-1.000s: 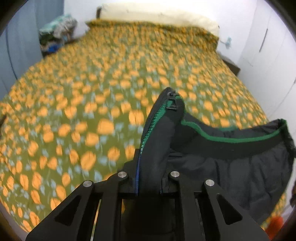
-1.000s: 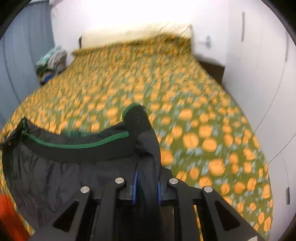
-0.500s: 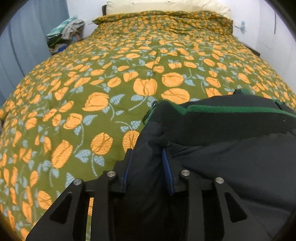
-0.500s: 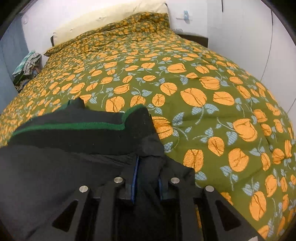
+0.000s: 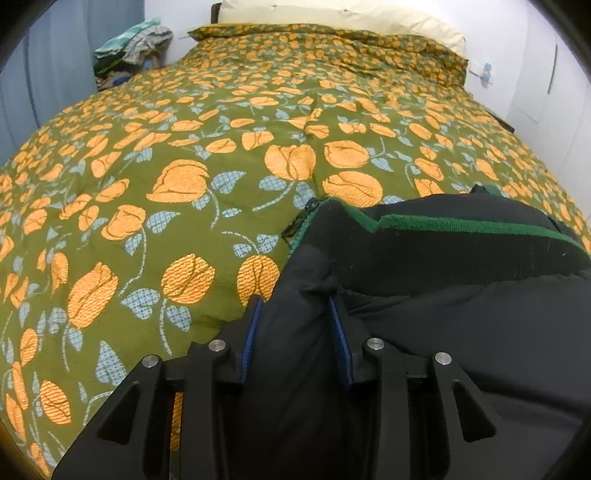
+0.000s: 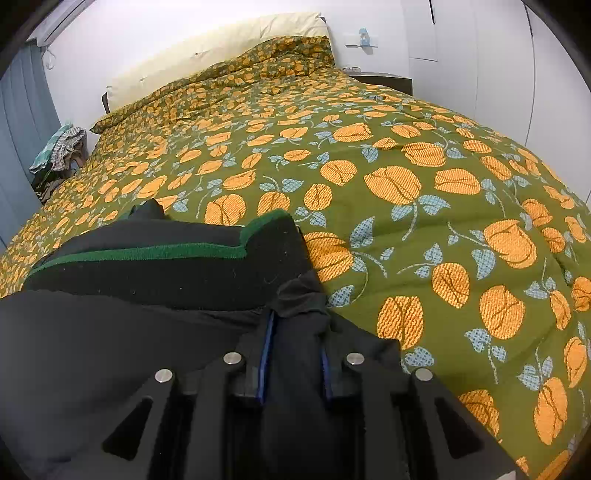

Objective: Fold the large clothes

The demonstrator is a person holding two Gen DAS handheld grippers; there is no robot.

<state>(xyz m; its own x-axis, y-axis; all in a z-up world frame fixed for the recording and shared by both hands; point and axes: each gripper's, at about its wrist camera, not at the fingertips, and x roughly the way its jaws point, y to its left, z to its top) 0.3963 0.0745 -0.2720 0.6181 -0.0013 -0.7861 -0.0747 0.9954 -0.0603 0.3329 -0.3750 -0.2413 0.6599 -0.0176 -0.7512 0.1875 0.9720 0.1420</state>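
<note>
A black jacket point(image 5: 461, 314) with a green-trimmed collar and a green zipper lies on the bed's near part; it also shows in the right wrist view point(image 6: 129, 314). My left gripper point(image 5: 295, 314) has its jaws parted wide, with the jacket's left shoulder fabric loose between them. My right gripper point(image 6: 295, 325) has its jaws parted too, with the jacket's right shoulder fabric bunched between them. The collar point(image 5: 461, 225) lies flat on the cover, spread between the two grippers.
The bed has a green cover with orange flowers point(image 5: 221, 147) point(image 6: 424, 221) and a cream pillow point(image 5: 332, 14) at the head. A pile of clothes point(image 5: 133, 40) sits at the far left. White wardrobe doors point(image 6: 498, 74) stand on the right.
Both grippers came down from holding the jacket in the air to the bed. The jacket now lies on the cover. Both pairs of jaws have opened wider around the fabric.
</note>
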